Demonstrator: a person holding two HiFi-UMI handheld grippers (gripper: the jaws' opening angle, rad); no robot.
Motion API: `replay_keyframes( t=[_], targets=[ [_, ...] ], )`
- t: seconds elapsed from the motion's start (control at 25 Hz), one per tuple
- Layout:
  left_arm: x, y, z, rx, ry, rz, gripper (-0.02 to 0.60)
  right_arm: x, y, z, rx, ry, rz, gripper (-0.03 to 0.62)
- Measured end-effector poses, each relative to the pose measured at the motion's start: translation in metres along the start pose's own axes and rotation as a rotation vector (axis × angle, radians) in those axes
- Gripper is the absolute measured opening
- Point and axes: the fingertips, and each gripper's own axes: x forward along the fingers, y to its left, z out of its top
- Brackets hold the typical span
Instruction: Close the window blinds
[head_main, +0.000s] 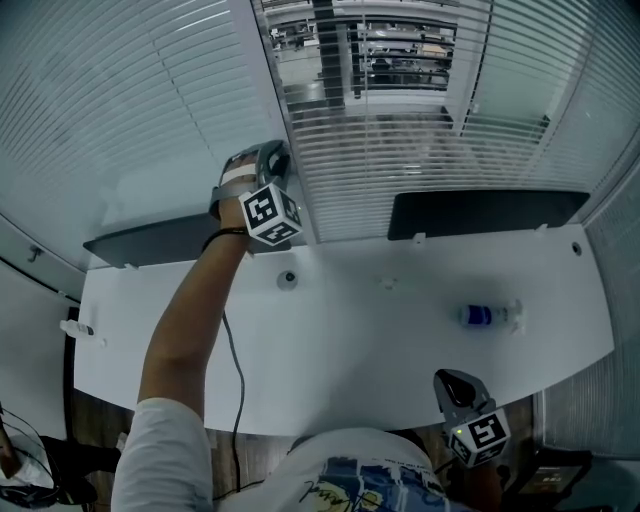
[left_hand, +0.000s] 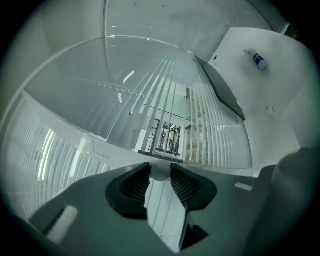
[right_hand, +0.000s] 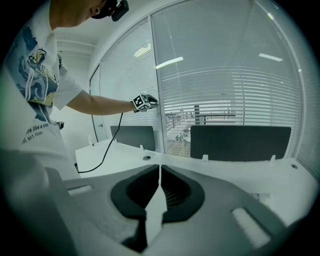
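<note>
Blinds (head_main: 400, 150): hang over the window panes behind the bench; in the middle pane the slats near the top let a view through, and those lower down look whiter.
Side blinds (head_main: 120, 100): cover the left pane, with their slats laid flat.
Wand (left_hand: 160, 171): a round white piece by the frame between the left and middle panes, seen end-on between the left gripper's pads.
Left gripper (head_main: 275, 160): raised to that frame on an outstretched arm, with both pads clenched on the wand.
Right gripper (right_hand: 159, 172): low at the bench's near edge, well apart from the window; its jaws are closed to a thin slit with nothing between them.
Bench (head_main: 350, 330): white and curved, running under the window.
Screens (head_main: 485, 212): two dark panels standing upright along the bench's far edge, one on each side of the frame.
Bottle (head_main: 485, 316): lies on its side on the right part of the bench.
Cable (head_main: 235, 370): dark, trailing from the left arm down over the near edge.
</note>
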Motion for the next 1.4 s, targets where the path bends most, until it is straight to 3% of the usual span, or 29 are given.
replay_keyframes(
  t=[0.16, 0.44, 0.68, 1.2, 1.4],
  targets=[
    [-0.001, -0.001, 0.002, -0.059, -0.006, 0.007, 0.132, 0.000, 0.000, 0.001, -0.001, 0.002, -0.003, 0.012],
    [-0.002, 0.008, -0.003, -0.492, -0.009, 0.039, 0.130, 0.003, 0.002, 0.005, 0.001, 0.000, 0.008, 0.012],
    [-0.004, 0.013, -0.007, -0.789, -0.016, 0.049, 0.129, 0.001, -0.001, 0.003, 0.004, 0.008, 0.002, 0.012],
    [-0.008, 0.015, -0.015, -1.302, -0.038, 0.036, 0.129, 0.003, -0.002, 0.001, 0.004, 0.008, 0.015, 0.012],
    [-0.006, 0.013, -0.017, -1.549, -0.075, -0.004, 0.129, 0.006, -0.005, 0.002, -0.001, 0.002, 0.026, 0.012]
  ],
)
